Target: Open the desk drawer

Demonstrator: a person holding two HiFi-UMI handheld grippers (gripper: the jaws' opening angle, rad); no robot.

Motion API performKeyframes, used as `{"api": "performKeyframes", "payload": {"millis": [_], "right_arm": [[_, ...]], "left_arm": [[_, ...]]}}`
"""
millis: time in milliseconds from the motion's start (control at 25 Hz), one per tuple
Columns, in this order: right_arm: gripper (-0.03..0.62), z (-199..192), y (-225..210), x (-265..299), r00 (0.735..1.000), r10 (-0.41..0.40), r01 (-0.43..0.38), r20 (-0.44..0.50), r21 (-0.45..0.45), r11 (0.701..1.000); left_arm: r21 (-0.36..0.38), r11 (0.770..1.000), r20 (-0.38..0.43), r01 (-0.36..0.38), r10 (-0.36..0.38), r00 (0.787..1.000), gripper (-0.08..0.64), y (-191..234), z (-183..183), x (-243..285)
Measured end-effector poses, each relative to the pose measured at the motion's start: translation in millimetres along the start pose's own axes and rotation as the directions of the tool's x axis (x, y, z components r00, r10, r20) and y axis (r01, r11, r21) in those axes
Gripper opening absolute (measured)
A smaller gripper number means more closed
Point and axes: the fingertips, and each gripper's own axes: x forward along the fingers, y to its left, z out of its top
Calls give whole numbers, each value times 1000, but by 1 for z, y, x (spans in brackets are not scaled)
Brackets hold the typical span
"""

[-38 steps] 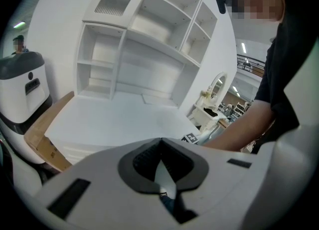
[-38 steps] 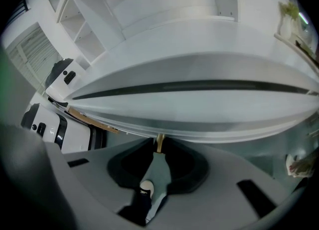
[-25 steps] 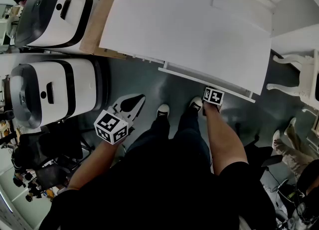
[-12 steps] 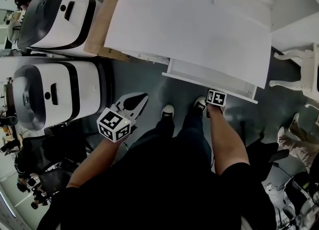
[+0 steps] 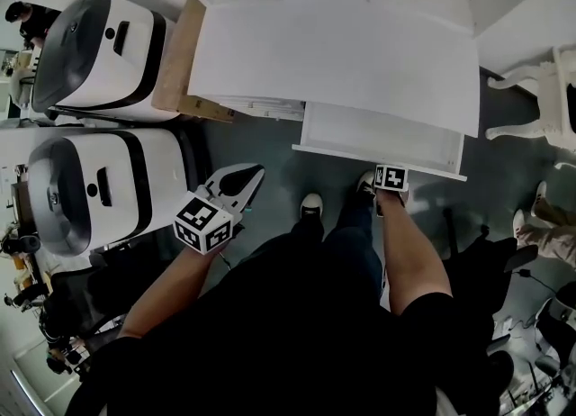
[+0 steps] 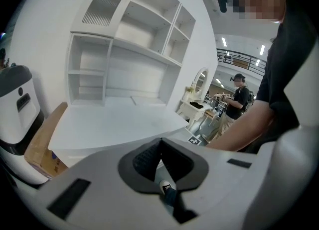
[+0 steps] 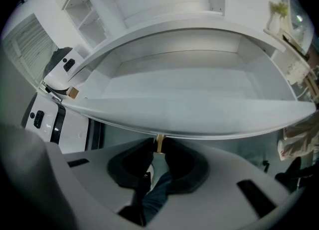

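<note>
The person stands at a white desk [image 5: 342,54] with the drawer [image 5: 378,140] partway out from under the desktop, on its right-hand part, its pale inside open to the head view. The right hand-held gripper [image 5: 389,174] points steeply down at the drawer's front edge, just ahead of the person's feet. In the right gripper view, the right hand-held gripper [image 7: 159,148] has its dark pads clamped on the small brass-coloured knob [image 7: 159,140] below the long white drawer front [image 7: 199,119], with the drawer box visible beyond it. The left hand-held gripper [image 5: 252,174] is held out over the dark floor [image 5: 252,140], well apart from the drawer and to the left of the person's white shoe [image 5: 311,204]. In the left gripper view, the left hand-held gripper [image 6: 160,143] has its jaws together at the tips with nothing between them. Beyond it rise the desktop and a white shelf unit [image 6: 129,50] at the back of the desk. Two white-and-black machines [image 5: 103,36] [image 5: 90,180] stand to the left of the desk, a brown board [image 5: 180,54] leans along the desk's left side, and a white chair [image 5: 540,99] stands to its right.
</note>
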Motion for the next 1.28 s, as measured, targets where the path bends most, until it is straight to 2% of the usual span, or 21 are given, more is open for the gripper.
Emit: {"api": "performKeyframes", "payload": {"millis": [280,1280], "right_arm": [[75,-26,2,-7,1000,-14,14,4,2,1000],[75,-84,15,-21,1000,26,-26,-16,7,1000]], "left_arm": [[40,998,-18,52,-52,999,9,-12,-8,-4],[28,996,-13,85,-85,996,9,-42,-20,14]]}}
